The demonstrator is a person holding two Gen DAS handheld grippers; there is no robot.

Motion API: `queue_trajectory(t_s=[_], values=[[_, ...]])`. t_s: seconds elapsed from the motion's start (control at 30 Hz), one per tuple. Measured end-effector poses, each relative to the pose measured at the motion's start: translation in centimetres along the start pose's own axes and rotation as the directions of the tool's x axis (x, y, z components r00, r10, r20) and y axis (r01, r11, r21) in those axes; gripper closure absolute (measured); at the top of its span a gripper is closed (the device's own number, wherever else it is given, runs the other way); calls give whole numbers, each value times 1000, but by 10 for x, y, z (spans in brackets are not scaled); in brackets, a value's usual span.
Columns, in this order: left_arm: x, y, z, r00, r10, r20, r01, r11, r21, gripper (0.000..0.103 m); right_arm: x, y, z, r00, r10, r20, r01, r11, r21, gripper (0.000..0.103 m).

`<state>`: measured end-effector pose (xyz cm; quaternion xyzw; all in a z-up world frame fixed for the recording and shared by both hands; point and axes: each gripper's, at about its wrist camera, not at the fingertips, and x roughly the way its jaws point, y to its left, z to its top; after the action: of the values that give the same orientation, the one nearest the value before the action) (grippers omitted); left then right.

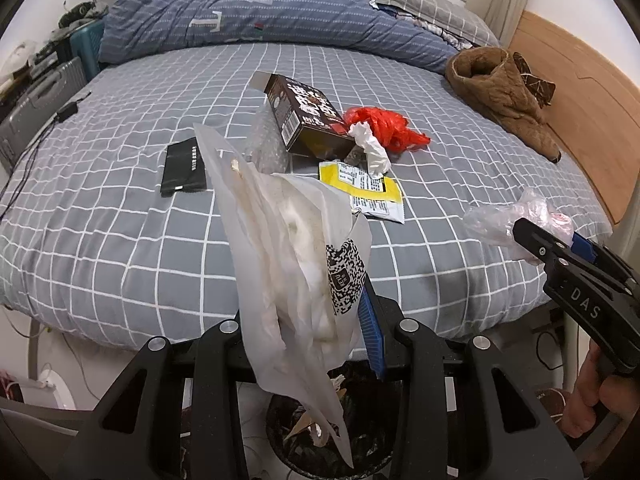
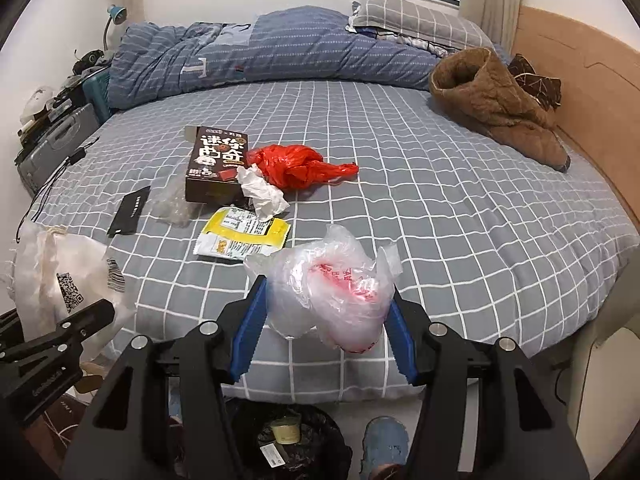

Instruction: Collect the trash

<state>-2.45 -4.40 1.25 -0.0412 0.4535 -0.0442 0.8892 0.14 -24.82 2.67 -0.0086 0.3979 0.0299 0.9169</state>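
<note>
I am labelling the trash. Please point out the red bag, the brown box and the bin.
red bag (image 2: pixel 294 166), right wrist view, on its knotted middle
brown box (image 2: pixel 218 160), right wrist view, on its printed top
bin (image 1: pixel 360 446), left wrist view, on its black liner

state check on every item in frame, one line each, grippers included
left gripper: shut on white paper bag, held over the bin
right gripper: shut on clear plastic bag, off the bed
trash bin: open, black liner, trash inside
brown snack box: lying flat, end flap open
red plastic bag: crumpled on bed
white tissue: crumpled against the box
yellow wrapper: flat on bed
</note>
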Motion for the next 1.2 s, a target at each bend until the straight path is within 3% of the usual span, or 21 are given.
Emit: queue_trajectory(t_s=[0.43,1.2], values=[[-24,-1,-23,1000,5,19,-5,1000,5,67,-30,3,-25,1000,12,-5,-12,1000,0,50],[-31,-5,-81,1000,-6,-11,6,1000,0,67,-55,11,-84,999,19,-31,-20,1000,-10,50]])
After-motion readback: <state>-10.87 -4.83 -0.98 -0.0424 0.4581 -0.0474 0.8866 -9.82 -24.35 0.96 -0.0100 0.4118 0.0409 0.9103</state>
